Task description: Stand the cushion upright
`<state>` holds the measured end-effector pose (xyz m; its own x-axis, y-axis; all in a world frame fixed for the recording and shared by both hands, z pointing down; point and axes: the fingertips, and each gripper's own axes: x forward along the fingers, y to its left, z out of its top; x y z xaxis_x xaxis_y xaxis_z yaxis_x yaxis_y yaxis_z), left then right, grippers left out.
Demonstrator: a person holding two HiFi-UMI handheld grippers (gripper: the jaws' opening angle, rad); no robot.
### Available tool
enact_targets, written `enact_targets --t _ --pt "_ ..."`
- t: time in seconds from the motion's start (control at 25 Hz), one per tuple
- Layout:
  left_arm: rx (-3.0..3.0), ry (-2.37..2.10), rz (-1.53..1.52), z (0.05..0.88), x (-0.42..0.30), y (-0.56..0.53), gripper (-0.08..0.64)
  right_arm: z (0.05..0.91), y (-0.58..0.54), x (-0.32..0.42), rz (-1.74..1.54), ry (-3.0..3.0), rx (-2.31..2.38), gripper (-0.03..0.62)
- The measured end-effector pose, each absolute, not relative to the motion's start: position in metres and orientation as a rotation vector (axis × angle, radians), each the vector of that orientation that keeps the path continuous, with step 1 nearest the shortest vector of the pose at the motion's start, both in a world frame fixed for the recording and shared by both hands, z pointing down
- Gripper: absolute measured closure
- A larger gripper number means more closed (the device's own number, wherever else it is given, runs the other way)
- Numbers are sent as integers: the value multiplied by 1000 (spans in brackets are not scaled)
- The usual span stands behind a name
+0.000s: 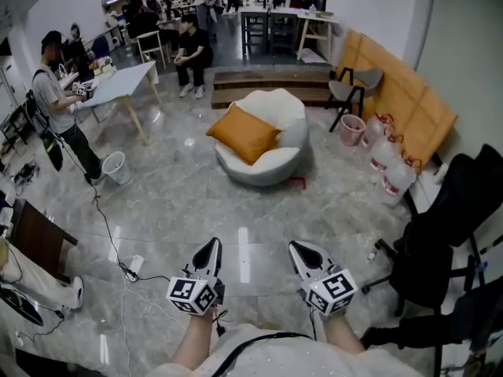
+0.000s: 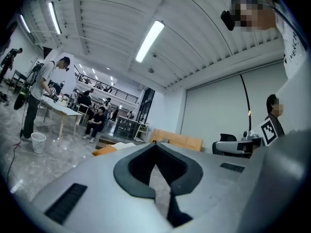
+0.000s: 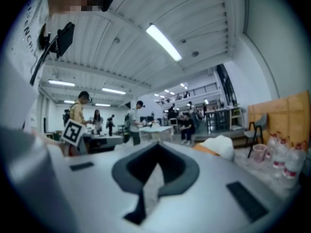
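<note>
head view steeply down, far off; gripper views level, sharing cushion [image 1: 244, 133]

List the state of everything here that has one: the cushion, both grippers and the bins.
orange cushion: lying slanted on the white armchair, not upright.
left gripper: shut, empty, away from the cushion.
right gripper: shut, empty, away from the cushion.
white bin: upright on the floor.
pink bin: upright on the floor.

floor [image 1: 236, 210] ahead: open up to white seat [image 1: 289, 120] | right: black chair [image 1: 444, 234], bottles [image 1: 387, 155] | left: cables [image 1: 106, 228], bin [image 1: 116, 168]
</note>
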<state>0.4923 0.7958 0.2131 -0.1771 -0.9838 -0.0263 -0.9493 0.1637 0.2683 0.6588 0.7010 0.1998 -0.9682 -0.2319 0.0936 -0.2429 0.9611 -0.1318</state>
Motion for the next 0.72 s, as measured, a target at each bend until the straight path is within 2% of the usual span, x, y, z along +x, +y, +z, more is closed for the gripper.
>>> enact_targets --t 0.4,0.72 --pt "1895 -2294 -341 214 498 779 535 200 685 658 282 -3066 341 575" --pt "1897 -2286 -332 226 460 725 535 217 637 628 350 -3057 349 575"
